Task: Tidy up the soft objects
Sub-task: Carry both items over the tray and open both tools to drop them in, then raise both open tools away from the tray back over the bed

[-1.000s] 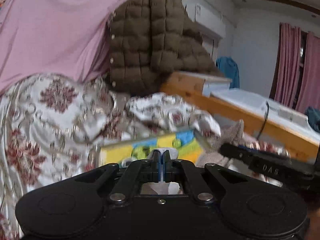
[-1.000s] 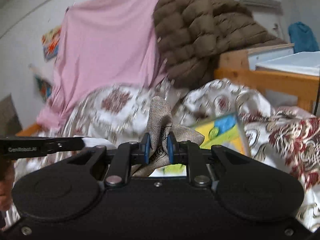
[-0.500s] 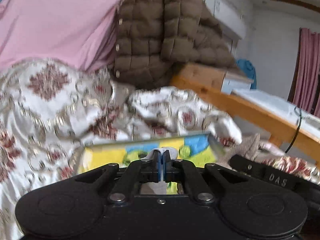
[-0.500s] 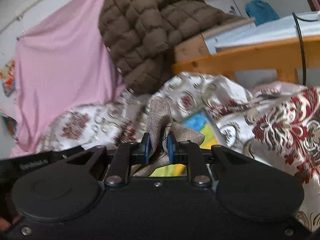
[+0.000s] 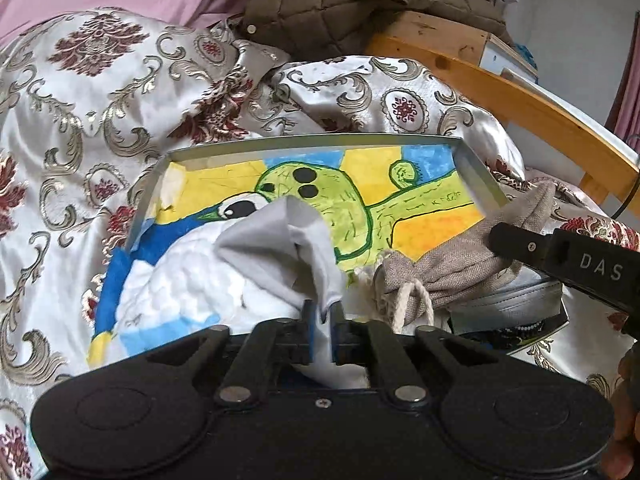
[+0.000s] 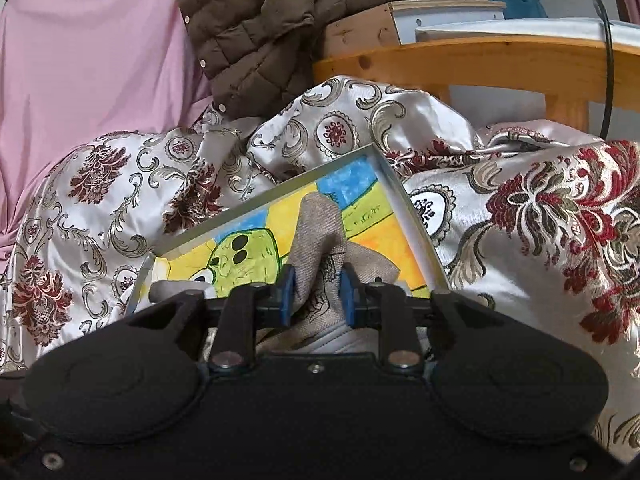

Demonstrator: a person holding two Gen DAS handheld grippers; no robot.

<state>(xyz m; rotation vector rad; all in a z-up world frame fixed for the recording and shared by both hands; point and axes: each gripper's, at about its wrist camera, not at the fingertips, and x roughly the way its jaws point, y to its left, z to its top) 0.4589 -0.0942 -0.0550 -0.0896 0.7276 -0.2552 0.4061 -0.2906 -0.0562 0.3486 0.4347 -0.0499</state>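
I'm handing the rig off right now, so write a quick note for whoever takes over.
Left hand-held gripper: jaws opening, white cloth still between them.
Right hand-held gripper: jaws opening, burlap pouch still between them.
Where things are: both soft items have been lowered over the tray with the green drawing inside, which sits on the patterned quilt. The pouch lies at the tray's right side, the cloth at its left.
Done: both items brought to the tray.
Left: finish letting go, pull both grippers clear, and check that nothing hangs over the rim.
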